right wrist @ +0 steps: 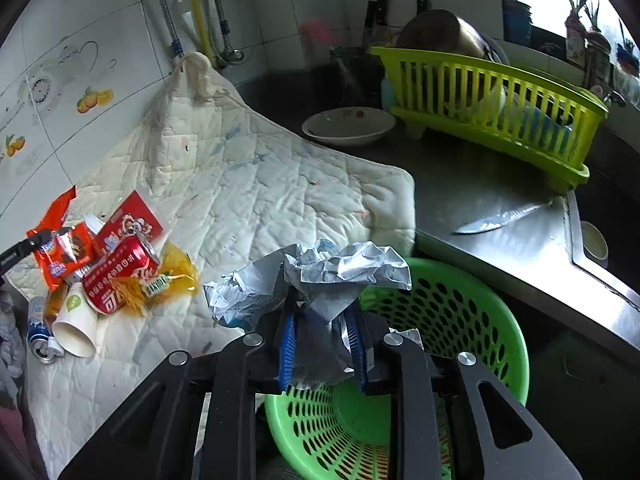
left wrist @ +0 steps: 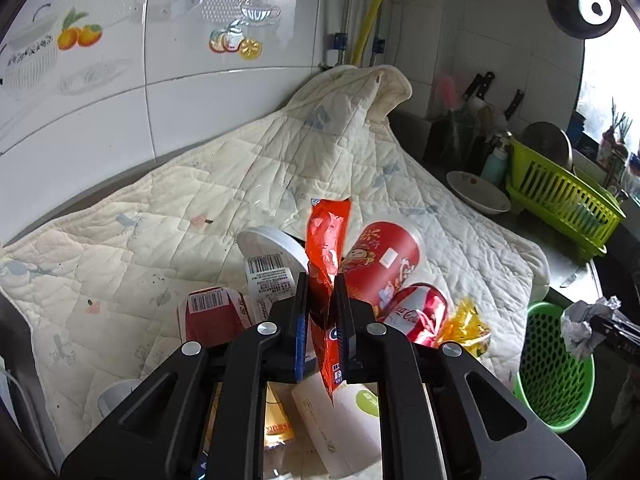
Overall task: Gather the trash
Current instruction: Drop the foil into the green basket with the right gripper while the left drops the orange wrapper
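We hold trash in both grippers, and the basket sits under the right one.

Our right gripper (right wrist: 322,336) has its jaws closed on a crumpled paper (right wrist: 316,276), directly above the green basket (right wrist: 460,320), so it is nearer. Our left gripper (left wrist: 322,316) pinches an orange wrapper (left wrist: 326,240) standing upright over the pile with the red can (left wrist: 416,312); the basket lies to its right. A quilted cloth (left wrist: 200,208) covers the kitchen desk (right wrist: 480,192).

The crushed red can (left wrist: 416,312) reads "Coca-Cola".
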The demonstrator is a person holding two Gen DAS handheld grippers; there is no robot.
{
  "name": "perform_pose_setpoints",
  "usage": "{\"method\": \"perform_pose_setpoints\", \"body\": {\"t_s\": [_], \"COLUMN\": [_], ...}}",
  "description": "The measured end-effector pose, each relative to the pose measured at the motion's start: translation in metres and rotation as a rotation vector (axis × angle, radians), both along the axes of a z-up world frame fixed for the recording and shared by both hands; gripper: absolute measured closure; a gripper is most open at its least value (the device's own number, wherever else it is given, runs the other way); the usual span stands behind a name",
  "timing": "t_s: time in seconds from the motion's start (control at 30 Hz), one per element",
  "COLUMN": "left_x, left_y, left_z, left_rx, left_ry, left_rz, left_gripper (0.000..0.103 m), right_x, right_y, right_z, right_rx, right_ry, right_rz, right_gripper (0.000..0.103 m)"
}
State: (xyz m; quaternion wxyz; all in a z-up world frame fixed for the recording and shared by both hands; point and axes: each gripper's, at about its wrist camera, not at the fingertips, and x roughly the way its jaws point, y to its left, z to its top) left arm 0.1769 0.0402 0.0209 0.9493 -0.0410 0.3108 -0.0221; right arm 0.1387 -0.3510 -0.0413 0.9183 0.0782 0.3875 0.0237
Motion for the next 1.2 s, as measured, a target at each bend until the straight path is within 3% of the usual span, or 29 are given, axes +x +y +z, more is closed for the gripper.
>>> {"method": "perform_pose_setpoints", "body": {"t_s": [0.2, 0.33, 0.53, 0.9, 1.2], "left_x": [-0.027, -0.042, -0.058, -0.062, -0.046], "left_y": [-0.021, -0.039, -0.092, -0.202, -0.264], "left_z": [0.023, 0.035, 0.041, 0.002, -0.037], "left_rx": [0.029, -0.007, -0.034, -0.059, -0.057], "left_ry": [-0.077, -0.099, -0.103, -0.002, 0.095], "left_rz": [-0.027, -0.097, -0.246, -0.475, -0.559], "left_gripper": [0.093, 0.093, 0.093, 0.093, 0.093], "right_x": [-0.016, -0.022, -0.031, -0.066, -0.098], "right_y": [-0.025, -0.038, -0.056, -0.072, -0.088], "right_z": [-0.024, -0.035, -0.041, -0.02, -0.011], "right_rx": [-0.016, -0.021, 0.003, -0.026, -0.02], "right_ry": [0.047, 0.066, 0.064, -0.008, -0.057], "right_rz": [-0.064, -0.102, -0.139, -0.156, -0.179], "right_gripper": [0.078, 0.063, 0.051, 0.033, 0.021]}}
